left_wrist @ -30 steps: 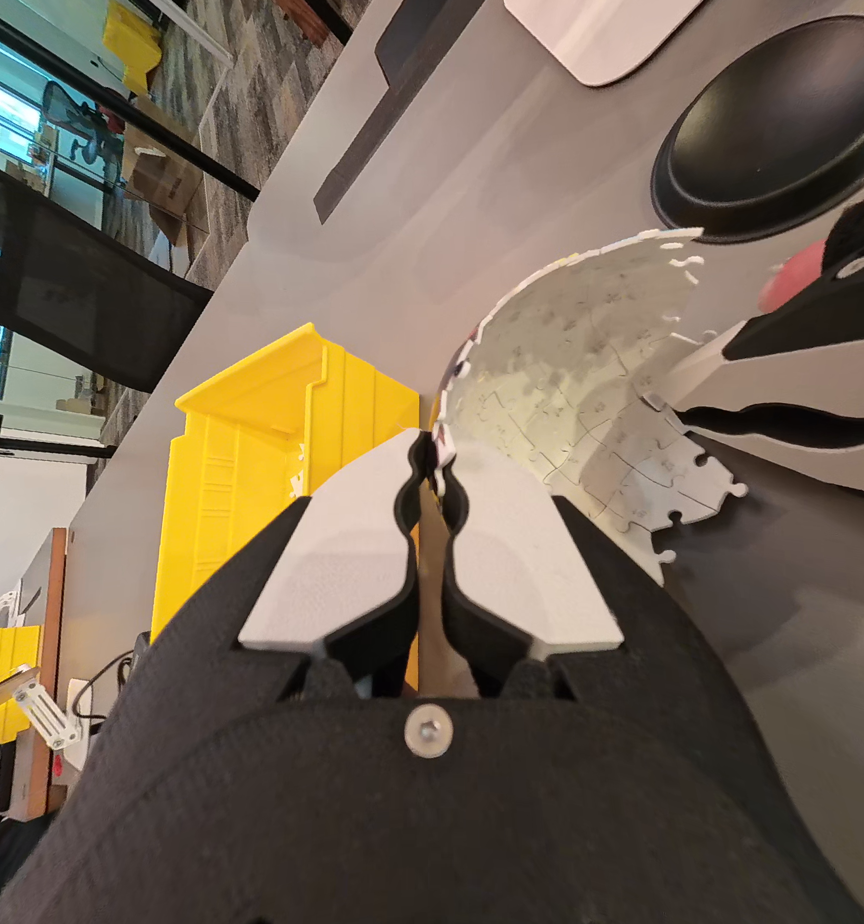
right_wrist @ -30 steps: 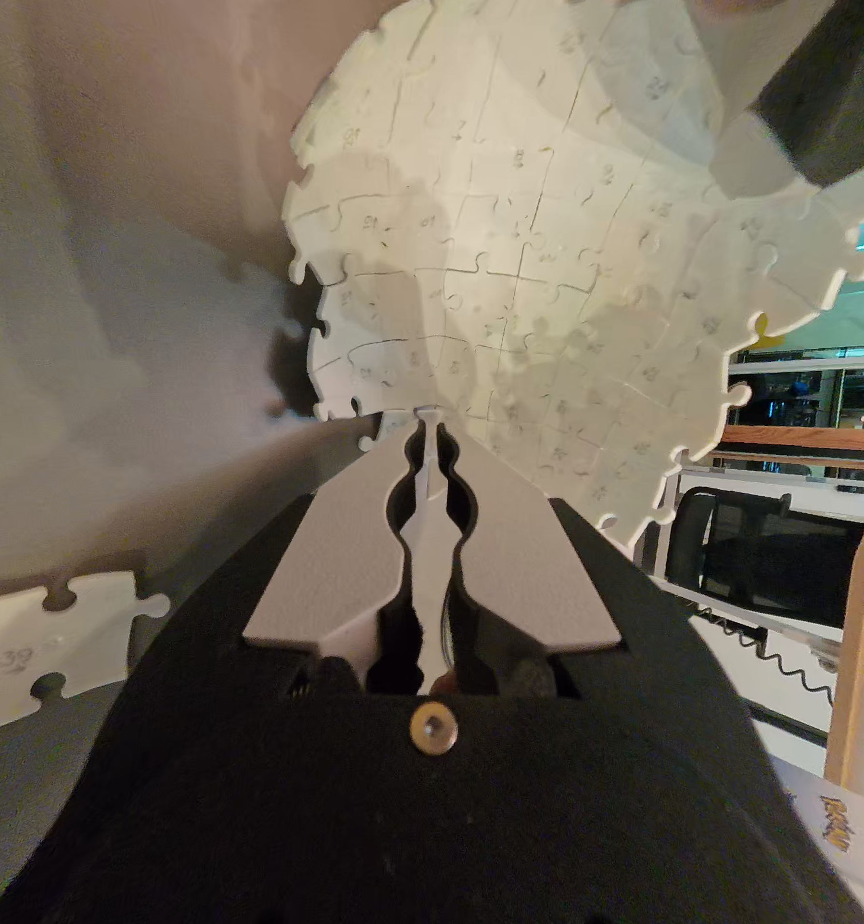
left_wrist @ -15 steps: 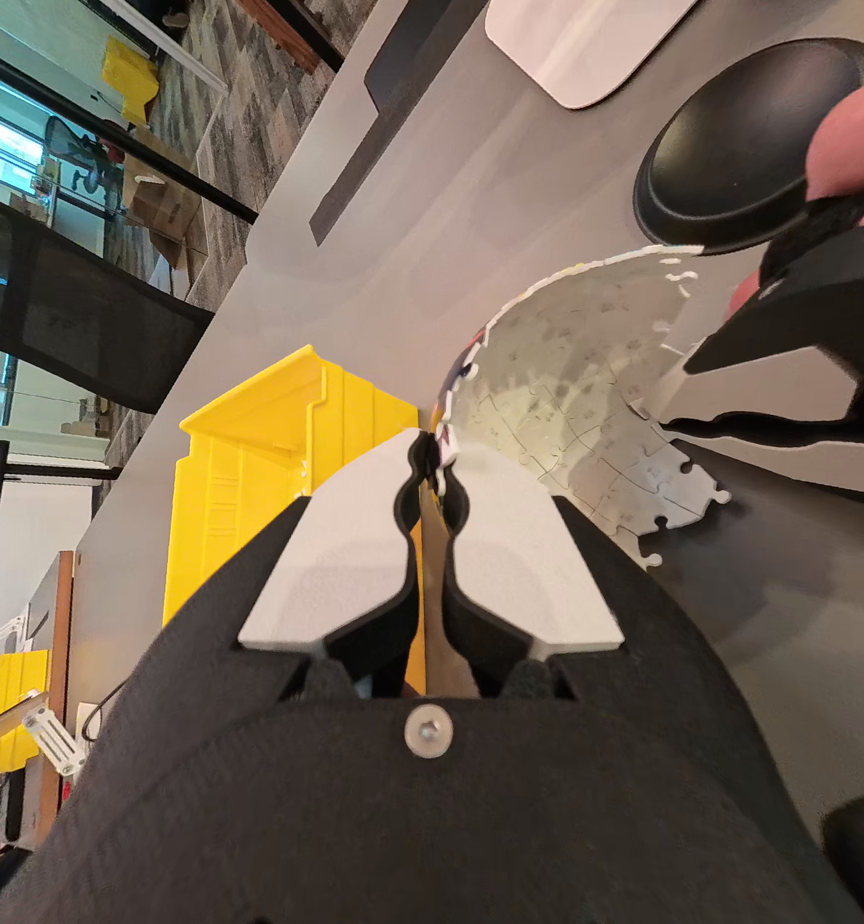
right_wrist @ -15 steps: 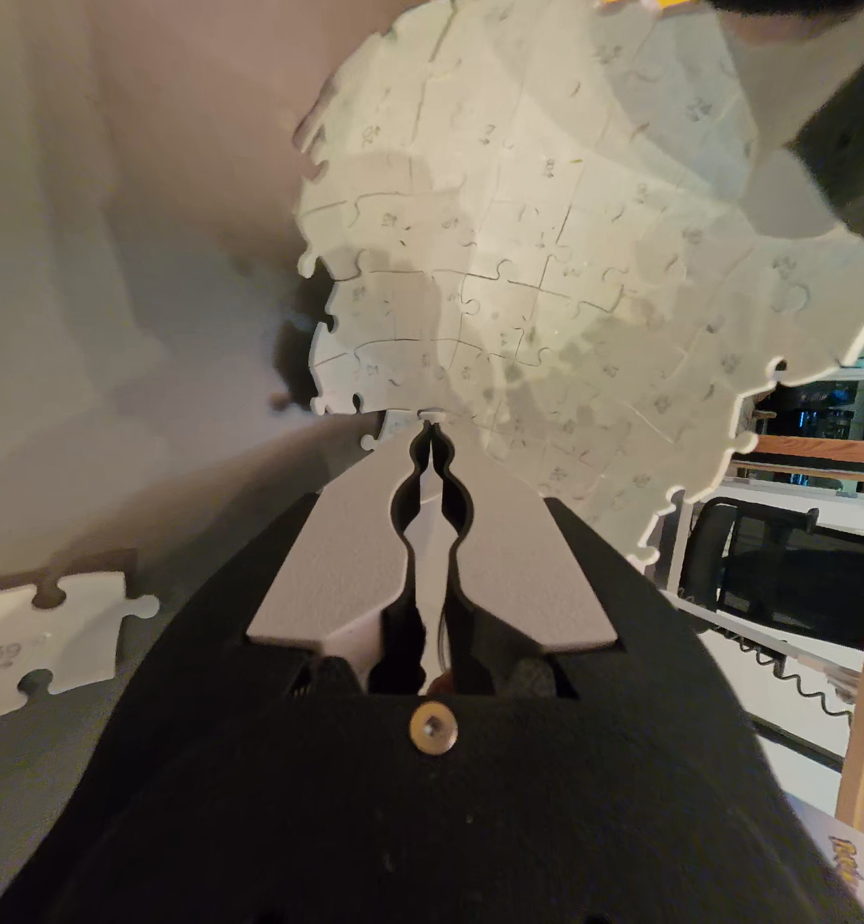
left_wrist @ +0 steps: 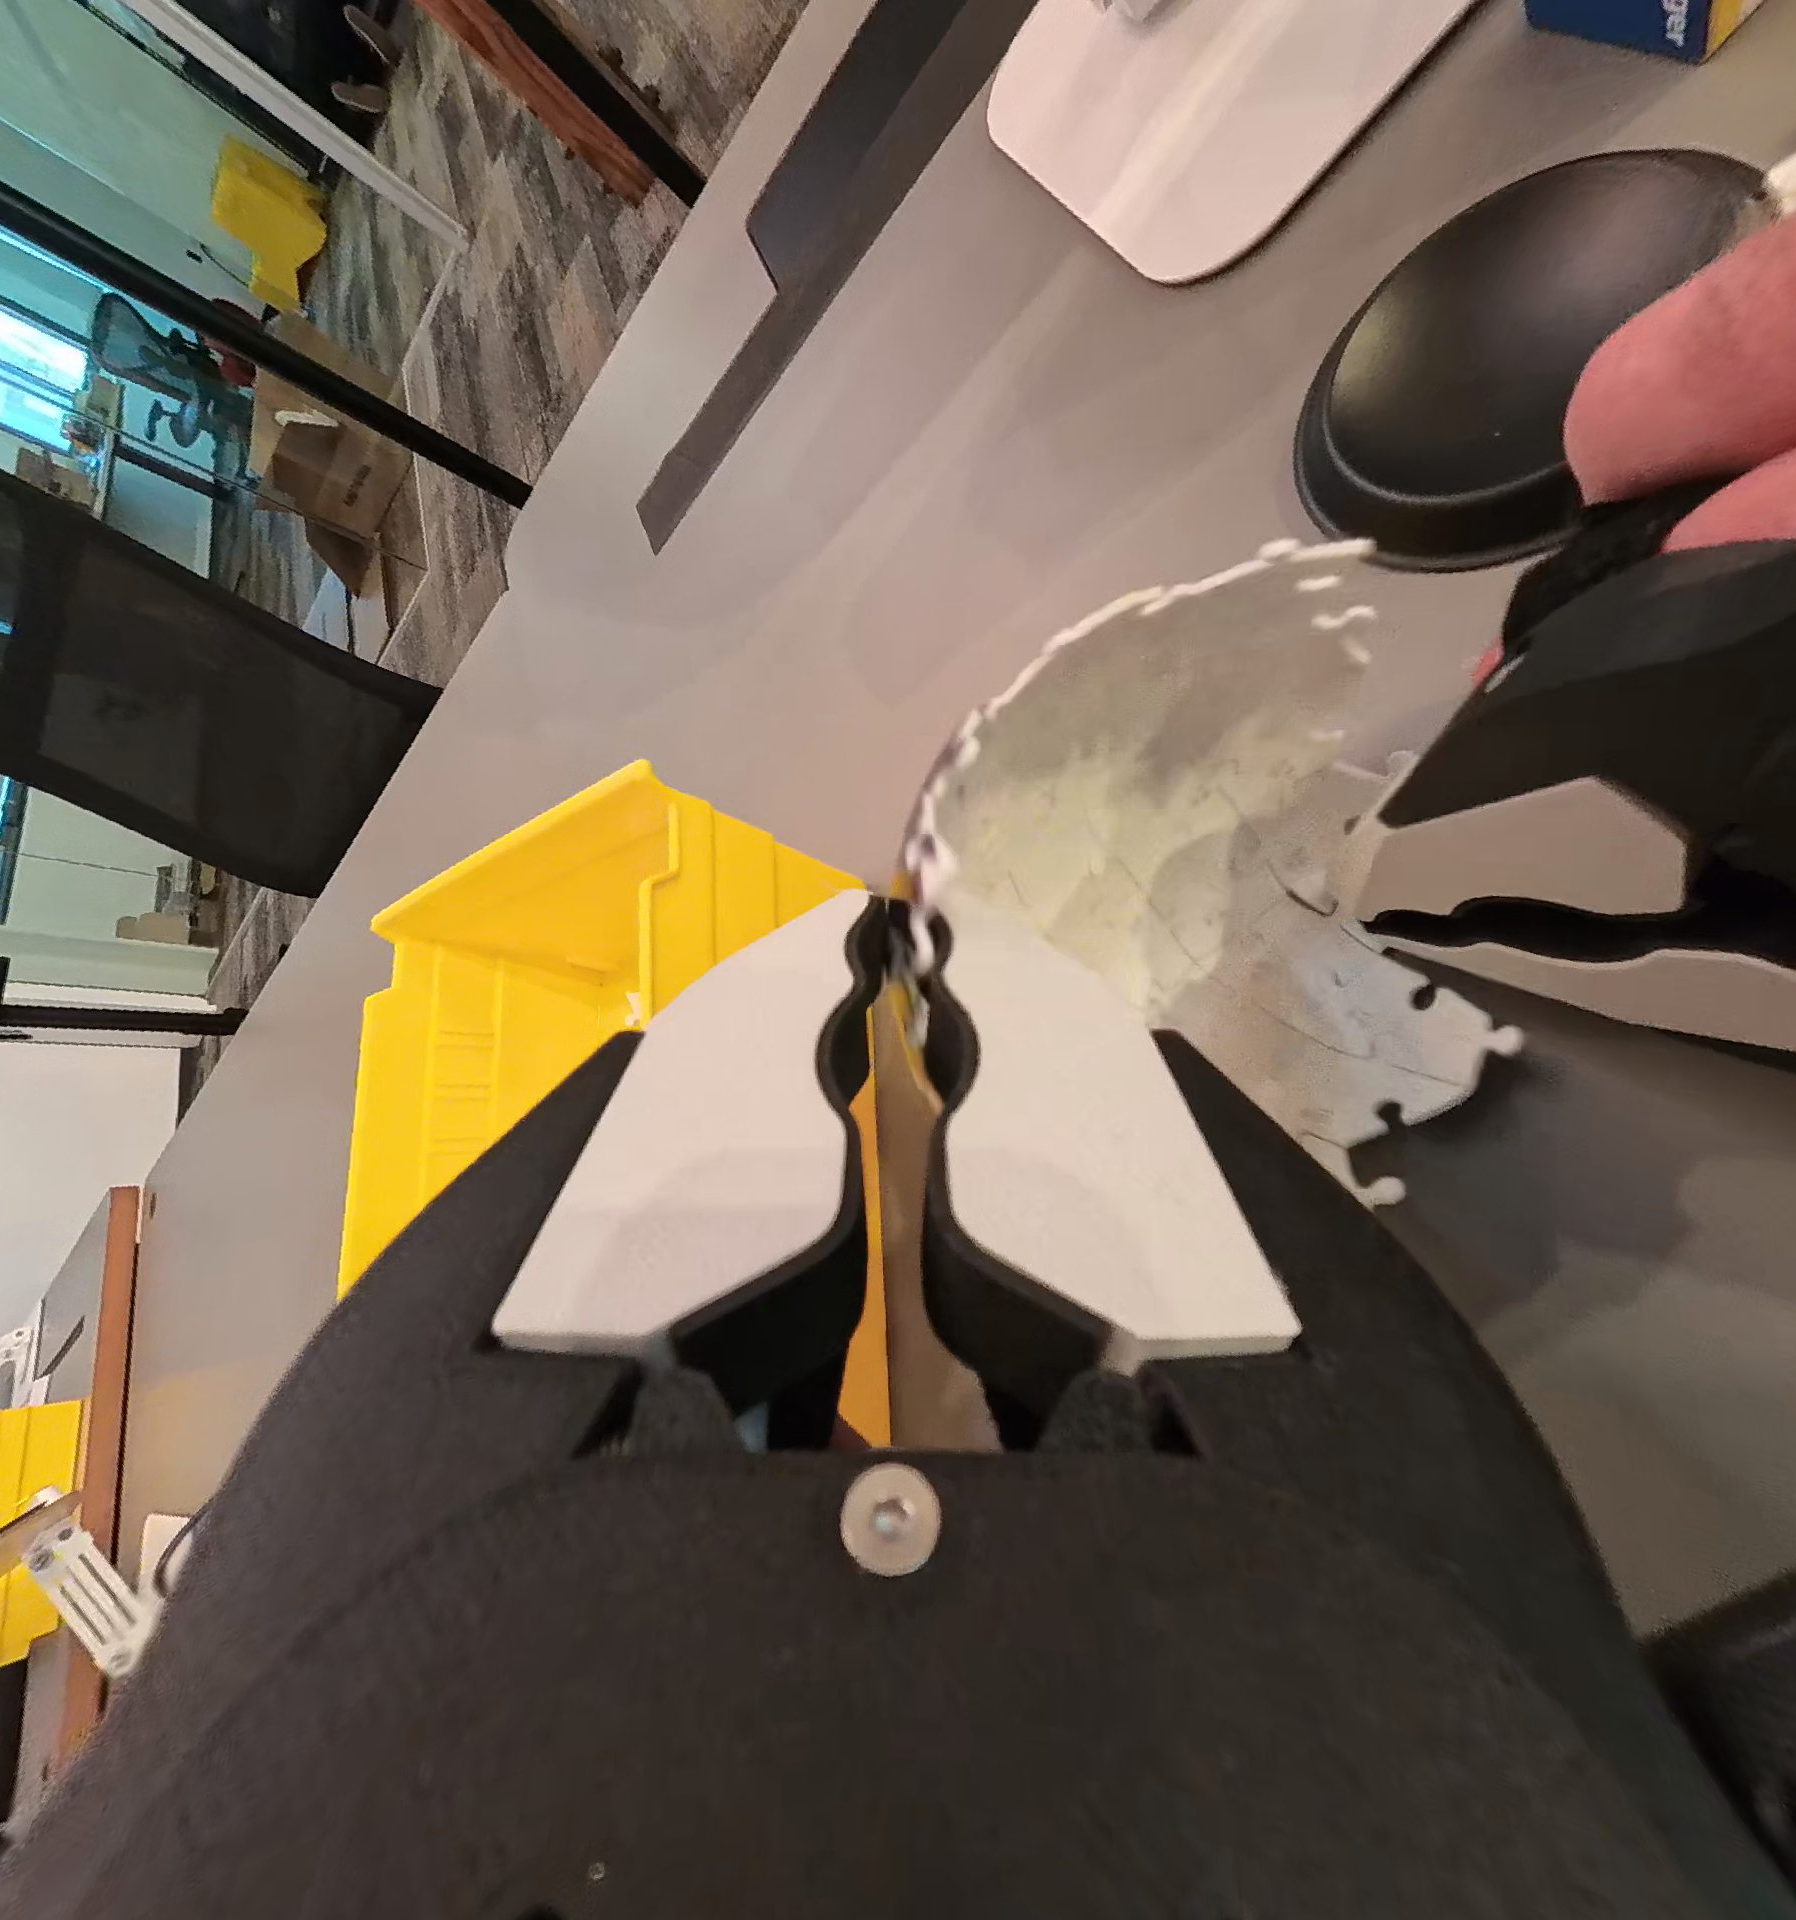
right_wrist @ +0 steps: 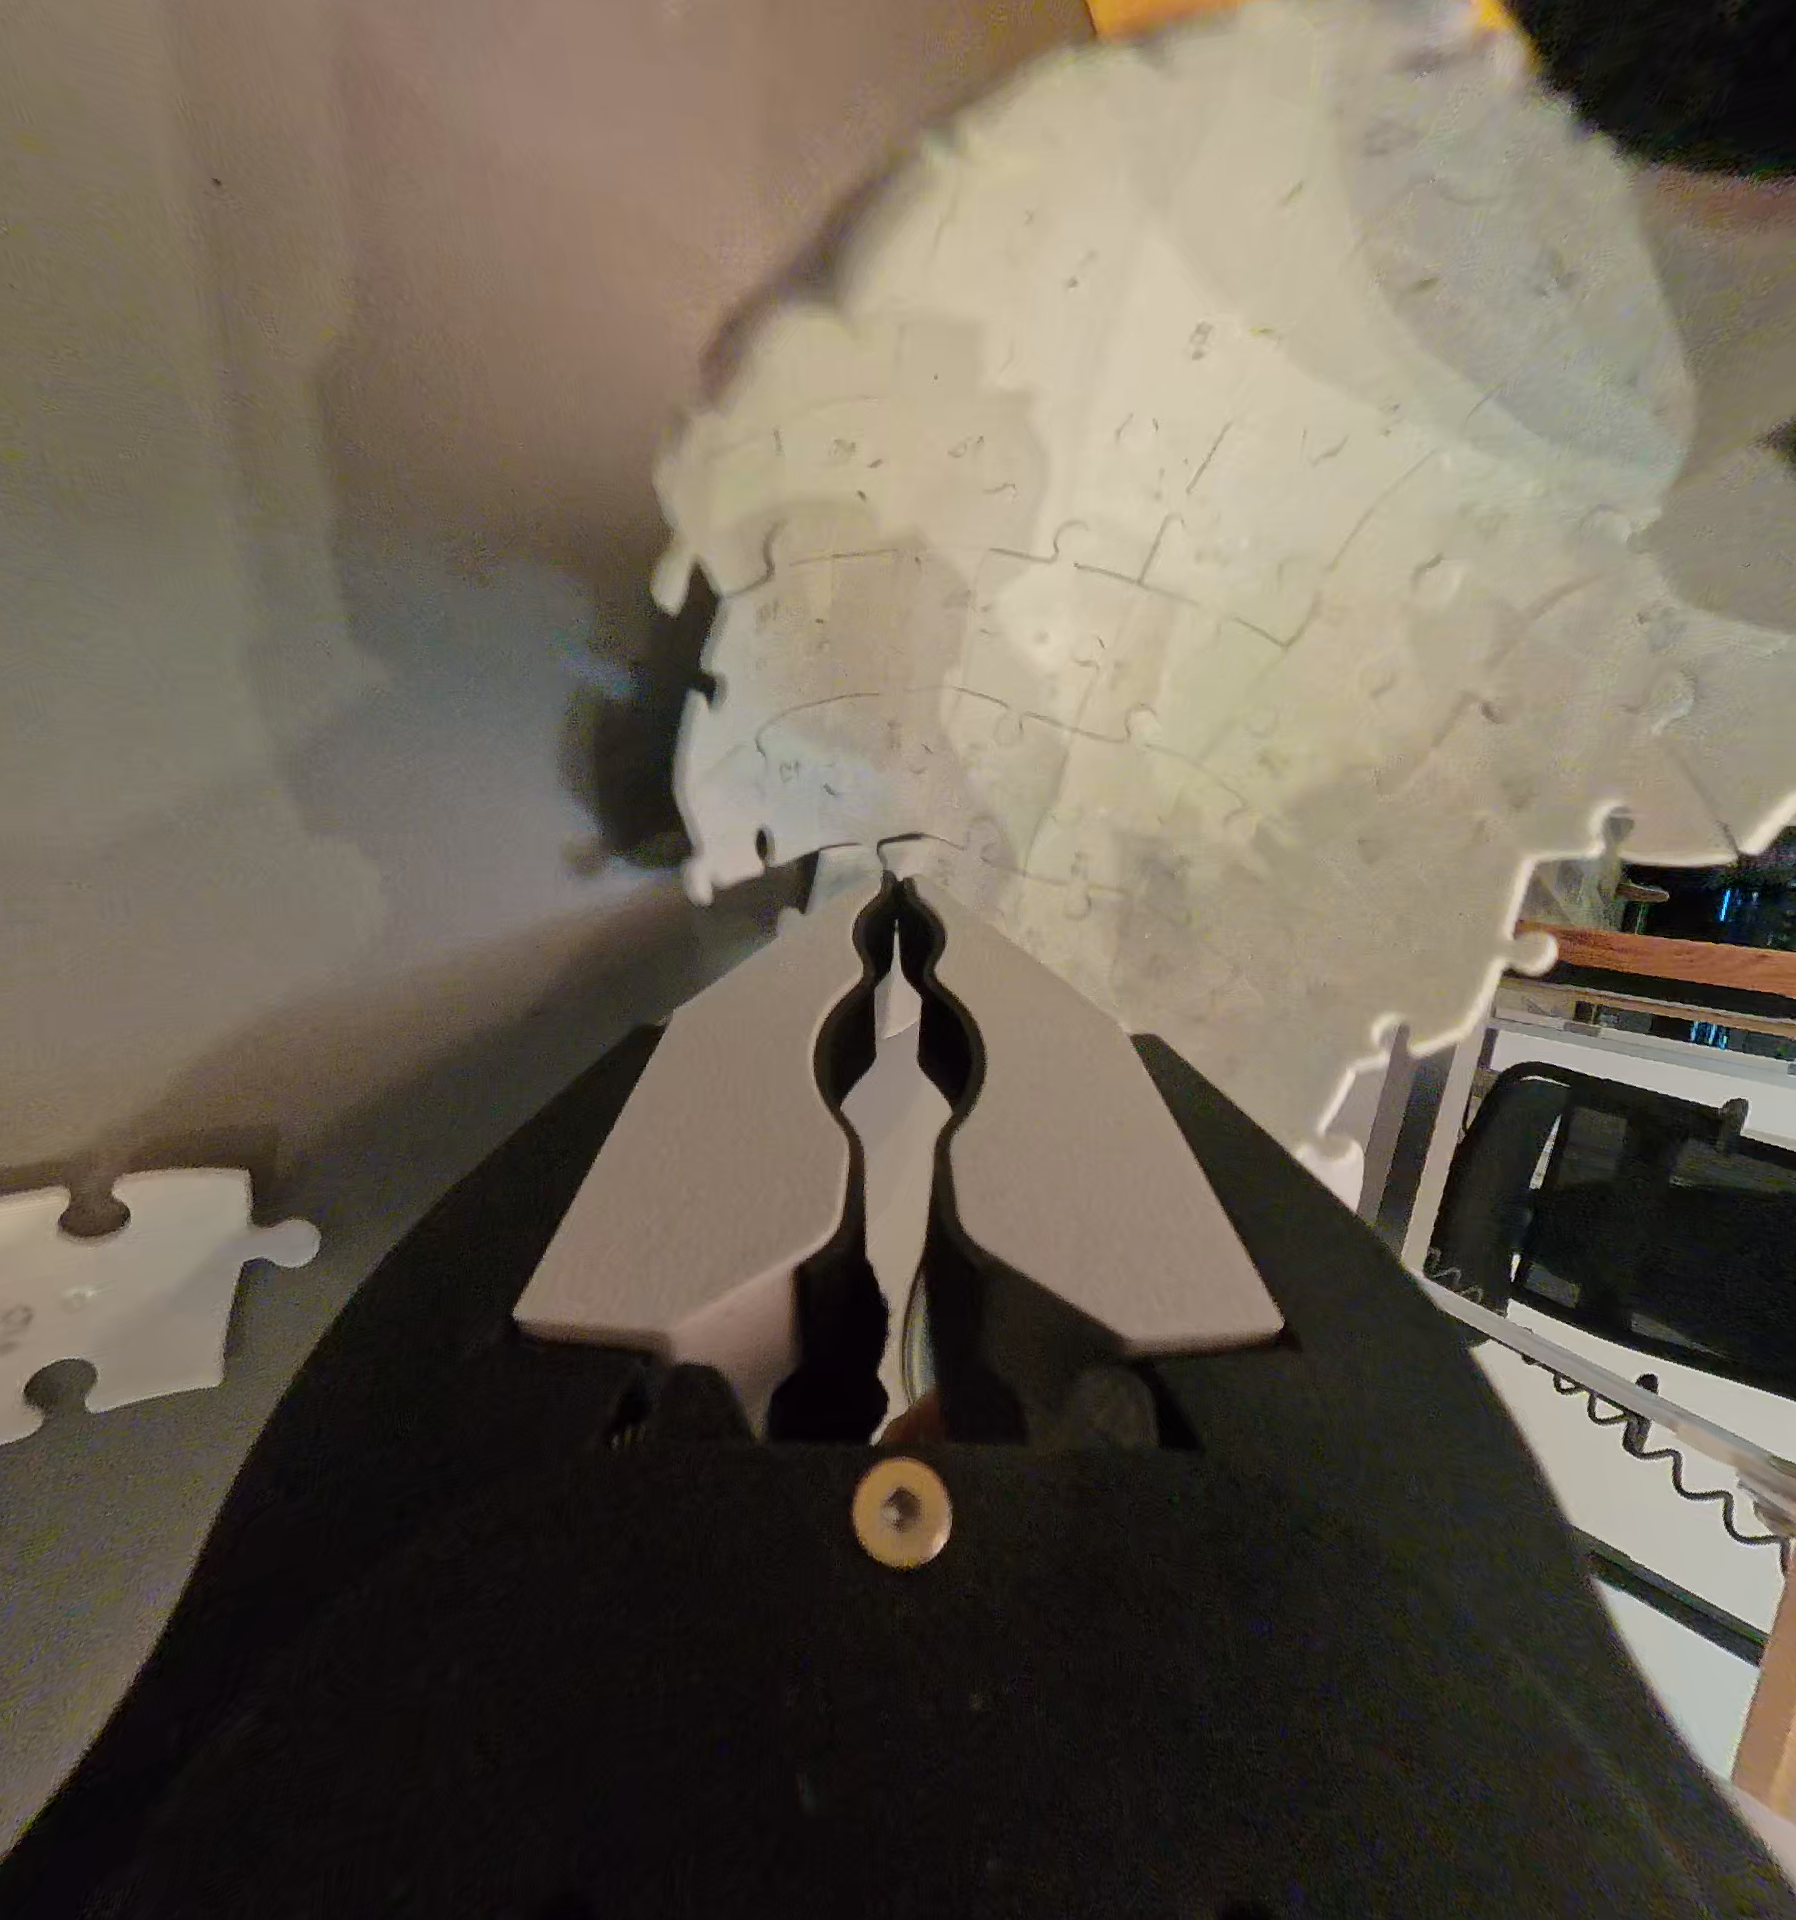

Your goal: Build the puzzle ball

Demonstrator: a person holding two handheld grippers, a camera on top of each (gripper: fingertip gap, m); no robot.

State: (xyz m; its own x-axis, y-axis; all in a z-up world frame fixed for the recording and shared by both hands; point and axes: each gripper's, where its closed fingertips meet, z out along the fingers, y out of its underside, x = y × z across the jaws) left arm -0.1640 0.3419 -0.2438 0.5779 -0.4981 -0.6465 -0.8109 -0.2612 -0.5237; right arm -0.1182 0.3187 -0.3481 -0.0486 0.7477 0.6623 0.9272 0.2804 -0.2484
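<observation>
The partly built puzzle ball (left_wrist: 1164,810) is a curved white shell of joined pieces, its hollow inner side facing both cameras, held above the grey table (left_wrist: 873,499). My left gripper (left_wrist: 899,935) is shut on the shell's left rim. My right gripper (left_wrist: 1377,920) comes in from the right in that view, shut on the opposite rim. In the right wrist view the right gripper (right_wrist: 896,883) pinches the lower edge of the shell (right_wrist: 1185,582). The left gripper (right_wrist: 1704,83) is a dark blur at the top right. The shell is blurred in both views.
A loose white puzzle piece (right_wrist: 94,1288) lies on the table to the left. A yellow bin (left_wrist: 561,987) stands left of the shell. A black dome (left_wrist: 1476,364), a white pad (left_wrist: 1185,125) and a blue box (left_wrist: 1642,26) lie beyond. A hand (left_wrist: 1725,384) holds the right gripper. About 12 cm separates my left fingertips from my right. The left gripper is farther from the black dome (left_wrist: 1476,364), some 15 cm, than the right, some 11 cm.
The shell has swung between the two grippers: it sits higher and farther right in the right wrist view. The right gripper has drawn back to the right. Both stay shut.
</observation>
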